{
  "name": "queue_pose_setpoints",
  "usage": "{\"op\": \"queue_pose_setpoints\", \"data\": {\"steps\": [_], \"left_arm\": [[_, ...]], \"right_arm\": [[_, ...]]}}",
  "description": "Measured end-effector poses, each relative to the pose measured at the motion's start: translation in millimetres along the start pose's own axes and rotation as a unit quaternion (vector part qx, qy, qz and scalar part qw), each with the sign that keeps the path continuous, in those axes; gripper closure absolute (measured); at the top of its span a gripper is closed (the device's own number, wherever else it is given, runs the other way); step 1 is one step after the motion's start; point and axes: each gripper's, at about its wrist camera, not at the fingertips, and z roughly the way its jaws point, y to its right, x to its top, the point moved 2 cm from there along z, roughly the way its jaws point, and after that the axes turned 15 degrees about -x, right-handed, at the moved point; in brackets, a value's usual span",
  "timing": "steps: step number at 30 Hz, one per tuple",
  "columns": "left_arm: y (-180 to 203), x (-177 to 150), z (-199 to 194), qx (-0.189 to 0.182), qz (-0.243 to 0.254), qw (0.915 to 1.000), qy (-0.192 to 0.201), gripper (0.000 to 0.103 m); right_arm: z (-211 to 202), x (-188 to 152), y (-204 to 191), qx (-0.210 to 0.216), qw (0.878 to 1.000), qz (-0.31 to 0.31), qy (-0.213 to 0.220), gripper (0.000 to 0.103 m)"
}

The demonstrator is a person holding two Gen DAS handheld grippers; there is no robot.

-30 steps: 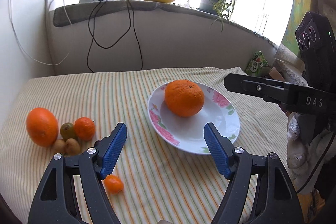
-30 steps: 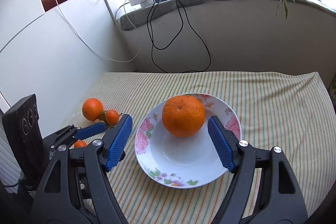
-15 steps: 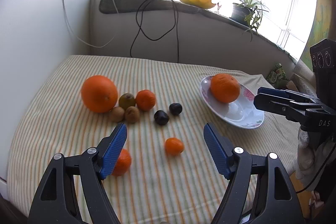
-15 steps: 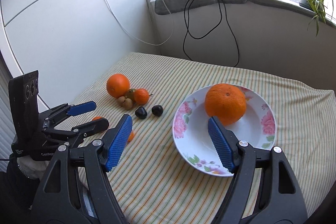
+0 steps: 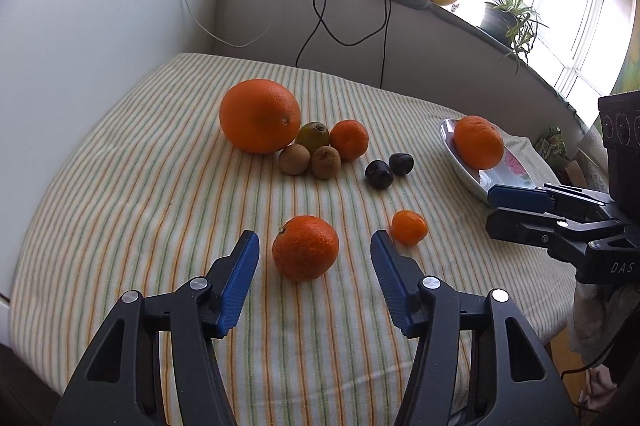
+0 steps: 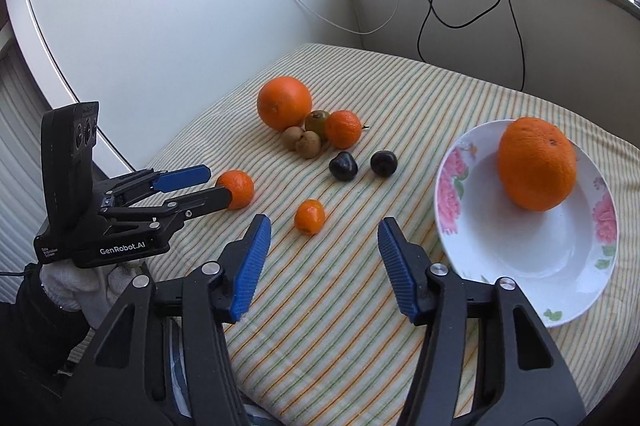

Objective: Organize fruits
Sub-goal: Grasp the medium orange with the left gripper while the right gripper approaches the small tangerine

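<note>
Left wrist view: your left gripper [image 5: 315, 258] has its fingers [image 5: 240, 282] apart, and they have just been closing; a mandarin [image 5: 305, 247] sits between them on the striped bench [image 5: 120, 194], clear of both pads with a gap on each side. The fruit lies dead ahead on the fingers' line, slightly beyond the tips. It is near round, so no long axis governs the approach. A small mandarin [image 5: 409, 227] rests just right of the right finger, untouched. Farther off stand a large orange [image 5: 260, 116], a cluster of small brown and green fruits [image 5: 310, 156] and two dark plums [image 5: 389, 168]; the plate [image 5: 516, 166] at far right holds one orange [image 5: 478, 141]. Right wrist view: your right gripper [image 6: 325, 258] also has its fingers [image 6: 252, 262] apart, lately narrowing, with nothing between them but cloth. The small mandarin [image 6: 309, 216] lies just beyond the tips, left of centre. The plate [image 6: 532, 266] sits to the right, beside the right finger. The left gripper [image 6: 192, 188] appears at left, tips at the mandarin [image 6: 237, 188]. Judgement: the left hand is nearer its fruit, needing only to advance a little and clamp.
</note>
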Motion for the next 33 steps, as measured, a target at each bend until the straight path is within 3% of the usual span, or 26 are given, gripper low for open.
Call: {"op": "queue_pose_setpoints", "data": {"steps": [14, 23, 33], "left_arm": [[-13, -4, 7, -0.008, -0.021, 0.9997, -0.011, 0.049], [-16, -4, 12, -0.010, -0.026, 0.9995, -0.016, 0.053], [-16, -3, 14, -0.017, -0.026, 0.9994, -0.017, 0.064]], "right_arm": [[50, -1, -21, -0.008, 0.999, -0.028, -0.046, 0.061], [58, 0, -28, -0.010, 0.998, -0.041, -0.050, 0.068], [64, 1, -27, -0.013, 0.998, -0.042, -0.053, 0.075]]}}
